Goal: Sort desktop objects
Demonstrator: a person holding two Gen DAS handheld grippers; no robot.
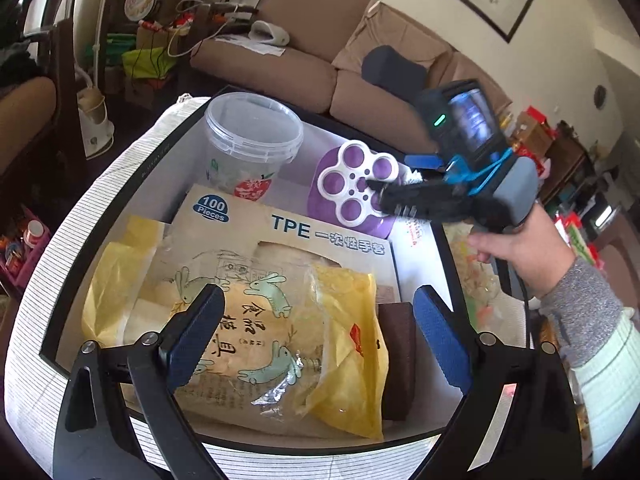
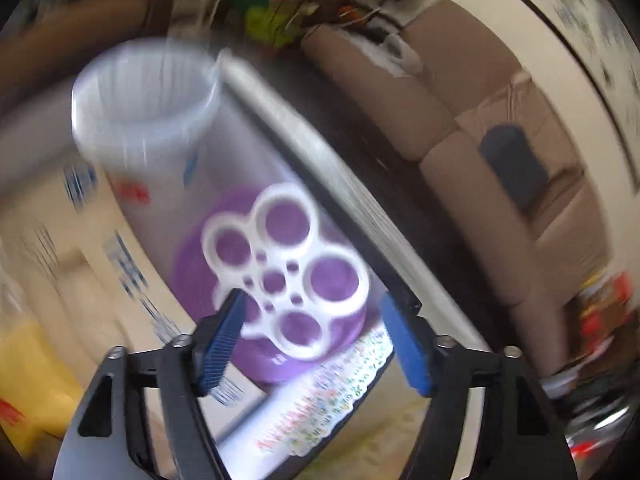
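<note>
Between my spread right claw point(image 2: 312, 344), the white-topped purple plastic holder point(image 2: 288, 268): I should centre, then pinch gently.

white storage bin point(image 1: 120, 184) holds glove box point(image 1: 288, 240), clear tub point(image 1: 252, 140), purple holder point(image 1: 352, 192).

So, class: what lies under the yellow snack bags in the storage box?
The TPE glove carton lies beneath the yellow snack bags; its lower part, and anything under it, is covered.
</note>
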